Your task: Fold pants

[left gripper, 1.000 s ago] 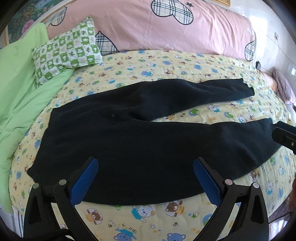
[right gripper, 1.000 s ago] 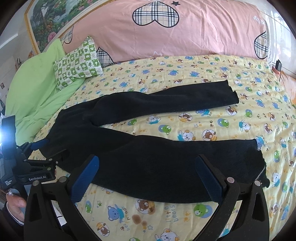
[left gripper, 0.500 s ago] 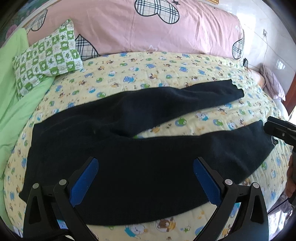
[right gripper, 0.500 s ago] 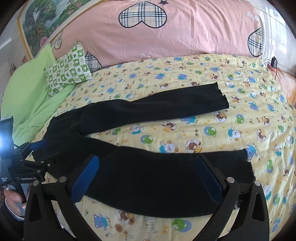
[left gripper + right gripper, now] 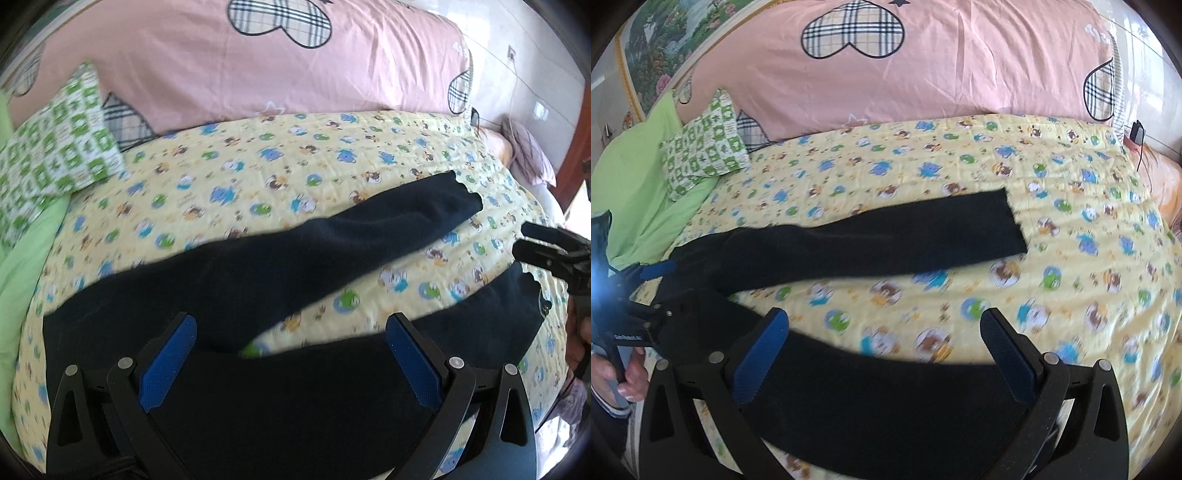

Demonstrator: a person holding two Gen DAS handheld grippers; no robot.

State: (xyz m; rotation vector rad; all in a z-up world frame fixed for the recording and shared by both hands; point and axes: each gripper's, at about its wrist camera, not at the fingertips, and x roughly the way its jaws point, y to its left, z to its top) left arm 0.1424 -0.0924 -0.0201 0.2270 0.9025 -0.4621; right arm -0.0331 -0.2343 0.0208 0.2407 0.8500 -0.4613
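Black pants point(image 5: 258, 266) lie spread flat on the yellow cartoon-print bedspread point(image 5: 295, 155), legs apart in a V, waist at the left. My left gripper point(image 5: 291, 354) is open, low over the near leg close to the crotch. My right gripper point(image 5: 882, 354) is open, low over the near leg point(image 5: 886, 398) toward its cuff end. The far leg point(image 5: 886, 236) lies flat beyond it. Each gripper shows in the other's view: the right one at the near cuff point(image 5: 546, 254), the left one by the waist point(image 5: 646, 295).
A large pink pillow with plaid hearts point(image 5: 905, 66) runs along the far side. A green checked pillow point(image 5: 701, 147) and a green blanket point(image 5: 631, 184) lie at the left. A phone on a cable point(image 5: 1137, 133) sits at the far right.
Both grippers have dropped lower and moved forward over the near leg. The pants lie as before.
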